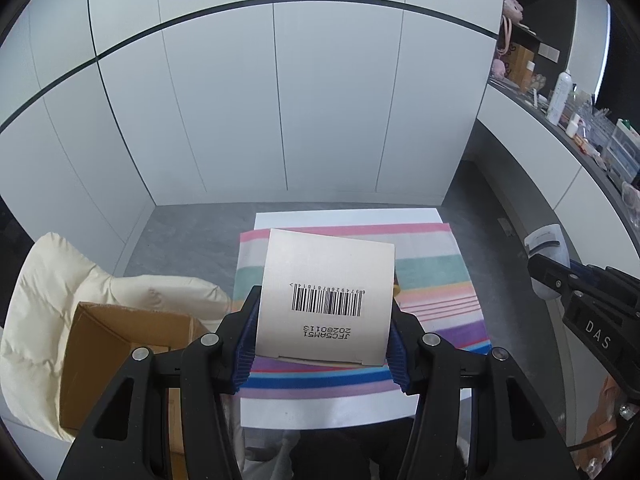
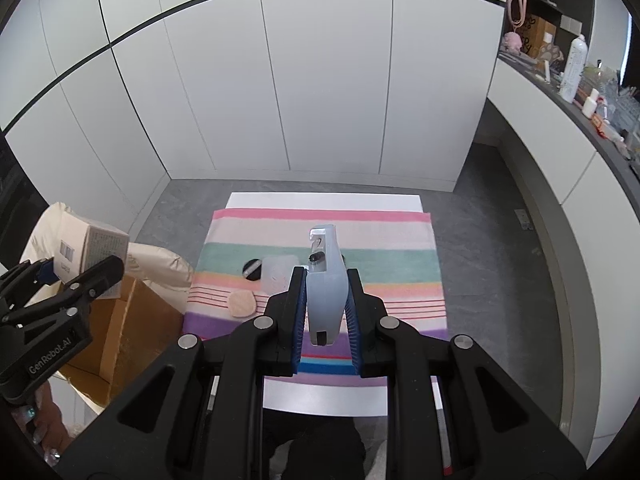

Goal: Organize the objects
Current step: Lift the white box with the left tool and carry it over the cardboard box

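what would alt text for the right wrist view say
The right gripper is shut on a pale blue device, held above a striped cloth with a black disc and peach pad on it. At left, the left gripper holds a small box over a cardboard box.

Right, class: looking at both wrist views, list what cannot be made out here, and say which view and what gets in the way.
- Cardboard box contents, left wrist view: the left gripper covers its opening.
- Front of the white carton: only the barcode side faces the camera.
- Counter items, right wrist view: too small and warped at the edge.
- Black round item on the striped cloth: partly behind a translucent piece, so unidentifiable.
- Pale blue device in the right gripper: markings too small.
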`<state>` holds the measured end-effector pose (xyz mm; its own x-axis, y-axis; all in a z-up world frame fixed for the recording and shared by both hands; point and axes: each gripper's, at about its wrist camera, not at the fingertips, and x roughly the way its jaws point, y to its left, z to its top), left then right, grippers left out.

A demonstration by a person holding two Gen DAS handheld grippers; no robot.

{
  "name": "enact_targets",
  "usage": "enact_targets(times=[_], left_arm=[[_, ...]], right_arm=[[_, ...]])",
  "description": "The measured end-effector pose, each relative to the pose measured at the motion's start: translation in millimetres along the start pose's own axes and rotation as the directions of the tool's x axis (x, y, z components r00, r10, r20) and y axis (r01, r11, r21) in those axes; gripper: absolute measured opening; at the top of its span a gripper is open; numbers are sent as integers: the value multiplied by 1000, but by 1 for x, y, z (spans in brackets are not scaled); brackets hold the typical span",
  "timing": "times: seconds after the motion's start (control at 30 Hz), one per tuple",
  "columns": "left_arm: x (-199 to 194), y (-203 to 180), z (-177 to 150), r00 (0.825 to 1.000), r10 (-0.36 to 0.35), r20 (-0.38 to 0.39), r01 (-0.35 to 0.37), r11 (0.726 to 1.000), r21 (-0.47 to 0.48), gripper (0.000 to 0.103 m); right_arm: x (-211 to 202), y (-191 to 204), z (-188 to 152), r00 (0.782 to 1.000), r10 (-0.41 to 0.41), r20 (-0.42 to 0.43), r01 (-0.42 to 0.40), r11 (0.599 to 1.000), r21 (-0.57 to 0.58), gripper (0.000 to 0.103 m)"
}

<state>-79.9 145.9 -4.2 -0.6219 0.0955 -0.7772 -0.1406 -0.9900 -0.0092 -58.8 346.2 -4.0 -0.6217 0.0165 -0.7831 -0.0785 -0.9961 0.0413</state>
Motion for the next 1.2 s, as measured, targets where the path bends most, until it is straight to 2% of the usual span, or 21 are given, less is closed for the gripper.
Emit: enact_targets(times=[0.13, 0.37, 0.57, 0.73, 1.2], left_arm=[[-16, -2, -17, 1000, -17, 8, 17, 1000, 3, 55], [-37, -8, -39, 999, -4, 37, 3, 1000, 15, 55], [-50, -11, -59, 999, -2, 46, 1, 1000, 15, 55], [-54, -11, -83, 999, -28, 17, 28, 1000, 10, 55], [-61, -10, -145, 998, -38, -57, 39, 999, 24, 55]], right_arm=[[-15, -5, -22, 1000, -1, 16, 1, 1000, 0, 19], [-33, -15, -62, 1000, -2, 14, 2, 1000, 25, 19], [-36, -19, -95, 1000, 18, -19, -17, 998, 52, 19], [-35, -21, -123, 998, 34, -60, -30, 997, 66, 19], [-54, -13, -193, 989, 45, -139, -40, 998, 41, 19]])
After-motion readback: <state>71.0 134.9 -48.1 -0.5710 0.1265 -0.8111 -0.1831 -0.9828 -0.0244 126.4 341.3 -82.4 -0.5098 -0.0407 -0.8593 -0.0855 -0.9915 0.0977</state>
